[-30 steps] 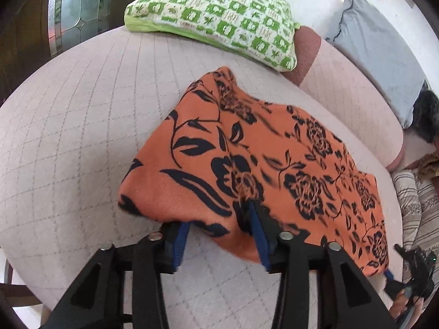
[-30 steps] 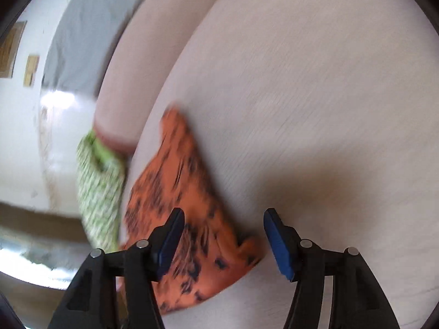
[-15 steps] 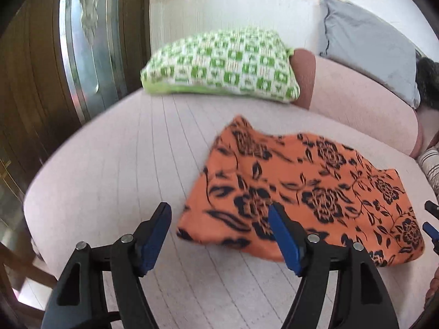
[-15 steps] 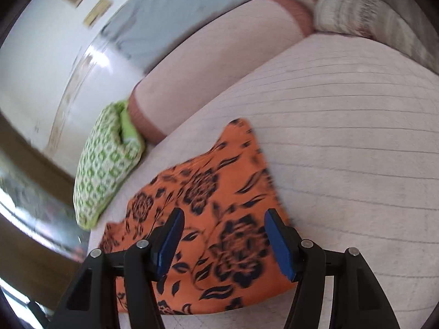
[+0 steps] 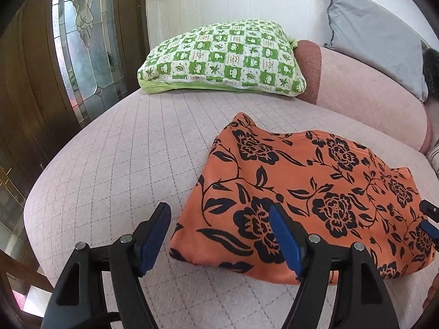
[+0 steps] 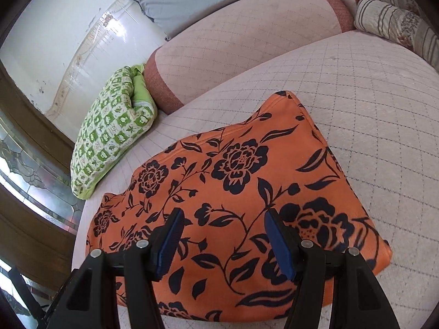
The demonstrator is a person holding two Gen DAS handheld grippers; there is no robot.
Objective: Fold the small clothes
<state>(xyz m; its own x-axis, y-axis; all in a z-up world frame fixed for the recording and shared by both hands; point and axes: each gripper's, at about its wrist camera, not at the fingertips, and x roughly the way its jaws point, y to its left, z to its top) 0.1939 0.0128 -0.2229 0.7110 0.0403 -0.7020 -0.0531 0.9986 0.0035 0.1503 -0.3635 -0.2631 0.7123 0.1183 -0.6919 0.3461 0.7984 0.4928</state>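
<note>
An orange garment with black flowers (image 5: 301, 192) lies folded flat on the pink quilted sofa seat (image 5: 123, 164). My left gripper (image 5: 219, 235) hovers open over its near left corner, touching nothing. The same orange garment (image 6: 247, 178) fills the middle of the right wrist view. Above its near half, my right gripper (image 6: 222, 238) stands open with nothing between its blue pads. The right gripper's fingertips (image 5: 429, 219) also peek in at the right edge of the left wrist view.
A green checked pillow (image 5: 225, 60) rests at the far end of the seat against the pink backrest (image 5: 370, 93). A grey cushion (image 5: 376, 44) leans on the wall. A striped cushion (image 6: 397, 24) sits far right. A glass-panelled wooden door (image 5: 82, 54) stands left.
My left gripper let go of the garment's corner, opened wide and lifted back. My right gripper swung over the garment and rolled, staying open. The garment now lies flat.
</note>
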